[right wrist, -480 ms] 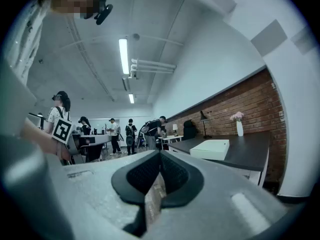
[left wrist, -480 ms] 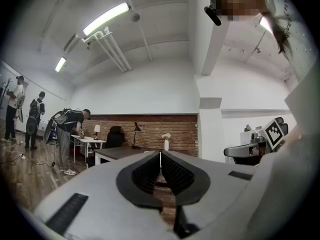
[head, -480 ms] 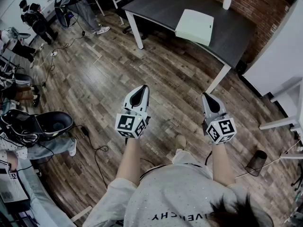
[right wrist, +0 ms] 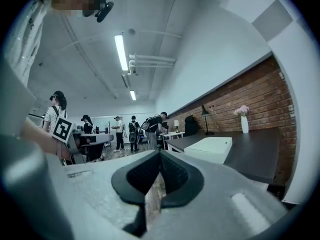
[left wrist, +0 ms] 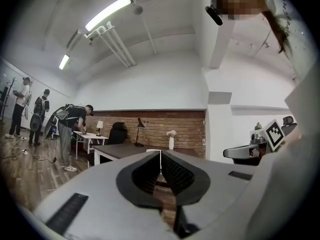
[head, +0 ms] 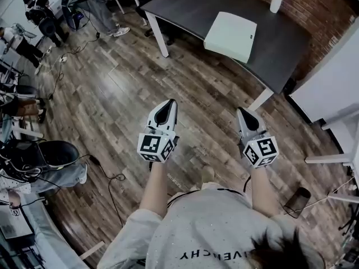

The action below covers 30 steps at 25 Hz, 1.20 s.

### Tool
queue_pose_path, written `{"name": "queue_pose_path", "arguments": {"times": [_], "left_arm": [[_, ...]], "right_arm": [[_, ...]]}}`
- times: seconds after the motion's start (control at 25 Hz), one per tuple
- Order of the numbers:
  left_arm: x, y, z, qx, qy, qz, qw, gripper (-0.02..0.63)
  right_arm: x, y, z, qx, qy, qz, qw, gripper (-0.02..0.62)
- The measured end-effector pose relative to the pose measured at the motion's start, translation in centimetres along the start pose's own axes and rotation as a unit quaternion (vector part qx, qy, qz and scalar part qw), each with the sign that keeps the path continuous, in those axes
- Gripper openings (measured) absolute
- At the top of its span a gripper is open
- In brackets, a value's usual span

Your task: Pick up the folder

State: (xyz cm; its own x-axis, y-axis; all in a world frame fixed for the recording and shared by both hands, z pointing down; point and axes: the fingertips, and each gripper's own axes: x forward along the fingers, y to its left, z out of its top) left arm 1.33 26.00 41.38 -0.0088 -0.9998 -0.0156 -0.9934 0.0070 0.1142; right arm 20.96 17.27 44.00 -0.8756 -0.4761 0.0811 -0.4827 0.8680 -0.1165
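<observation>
The folder (head: 231, 36) is a white flat box-like file lying on the dark table (head: 275, 52) ahead of me; in the right gripper view the folder (right wrist: 210, 148) sits near the table's front corner. My left gripper (head: 166, 103) and right gripper (head: 245, 112) are held level over the wooden floor, well short of the table. The left gripper (left wrist: 160, 154) has its jaws together with nothing between them. The right gripper (right wrist: 160, 154) is likewise shut and empty.
A white vase with flowers (head: 275, 1) stands at the table's far end by the brick wall. A white cabinet (head: 331, 88) is to the right. Several people (head: 39, 13), chairs, a bag (head: 56, 153) and floor cables fill the left side.
The table and folder have drawn slightly nearer in the head view. Both grippers keep the same pose in front of the body, still shut.
</observation>
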Motion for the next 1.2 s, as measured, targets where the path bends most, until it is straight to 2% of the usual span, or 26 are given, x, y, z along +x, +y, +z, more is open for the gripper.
{"name": "queue_pose_path", "arguments": {"times": [0.28, 0.6, 0.88, 1.2], "left_arm": [[4.5, -0.6, -1.2, -0.008, 0.005, 0.003, 0.9999, 0.003], [6.4, -1.0, -1.7, -0.008, 0.016, -0.004, 0.9998, 0.003], [8.7, -0.1, -3.7, -0.021, 0.037, 0.000, 0.9991, 0.003], [15.5, 1.0, -5.0, -0.013, 0.043, -0.065, 0.9969, 0.003]], "right_arm": [[1.8, -4.6, -0.6, 0.008, 0.007, -0.003, 1.000, 0.000], [2.4, -7.1, -0.5, 0.035, -0.009, -0.012, 0.999, 0.000], [3.3, -9.0, -2.2, 0.057, 0.007, -0.021, 0.998, 0.002], [8.0, -12.1, -3.2, 0.078, 0.013, -0.051, 0.996, 0.002]]}}
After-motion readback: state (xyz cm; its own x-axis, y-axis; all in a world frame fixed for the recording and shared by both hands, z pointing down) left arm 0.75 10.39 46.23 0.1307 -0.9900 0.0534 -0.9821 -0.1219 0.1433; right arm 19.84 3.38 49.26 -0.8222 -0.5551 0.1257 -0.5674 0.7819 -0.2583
